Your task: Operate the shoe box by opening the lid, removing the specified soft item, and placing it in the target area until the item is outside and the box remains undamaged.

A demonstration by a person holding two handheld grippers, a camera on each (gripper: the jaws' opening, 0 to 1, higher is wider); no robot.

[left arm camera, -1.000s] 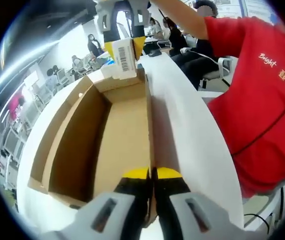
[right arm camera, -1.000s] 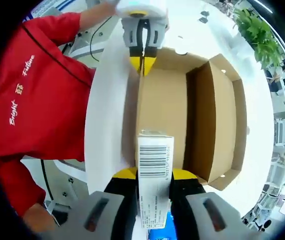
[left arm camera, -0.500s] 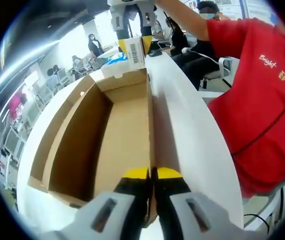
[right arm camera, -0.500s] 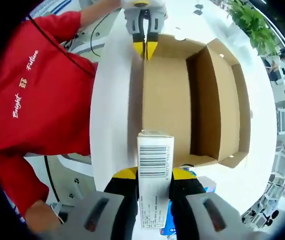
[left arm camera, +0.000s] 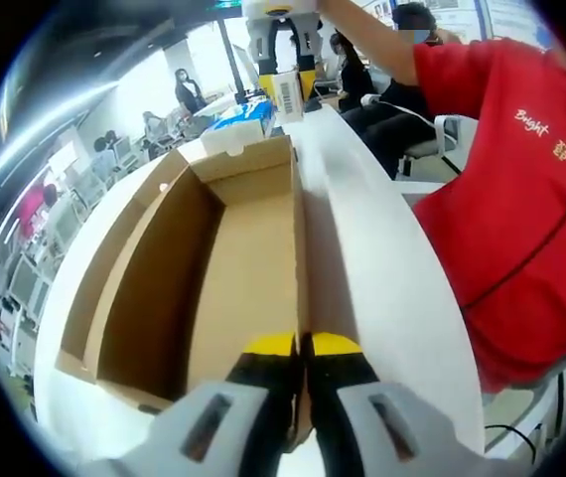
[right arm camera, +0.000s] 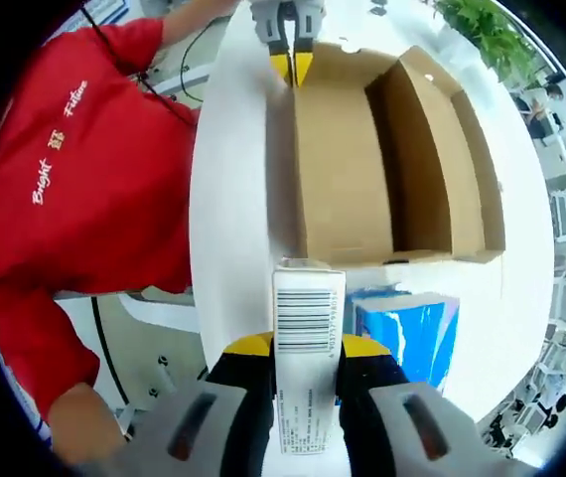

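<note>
Left gripper view, near: left gripper (left arm camera: pixel 301 350), yellow-tipped jaws pressed together on the near wall of the open brown cardboard shoe box (left arm camera: pixel 243 278), which sits on the white curved table (left arm camera: pixel 382 288). Box long axis runs near to far; inside looks bare. Right of the table, a person in a red shirt (left arm camera: pixel 521 199) with white lettering "Bright". Far end past the box: right gripper (left arm camera: pixel 283 84) pinching the small white barcode-labelled pack (left arm camera: pixel 287 91).

Right gripper view, near: right gripper (right arm camera: pixel 303 348) clamps the same pack (right arm camera: pixel 307 343), barcode facing the camera, digits too small to read, long axis along the jaws, held outside the box over the table. Just right of it, a blue-and-white packet (right arm camera: pixel 407 333) lies on the table. Far: green plant (right arm camera: pixel 482 30).
</note>
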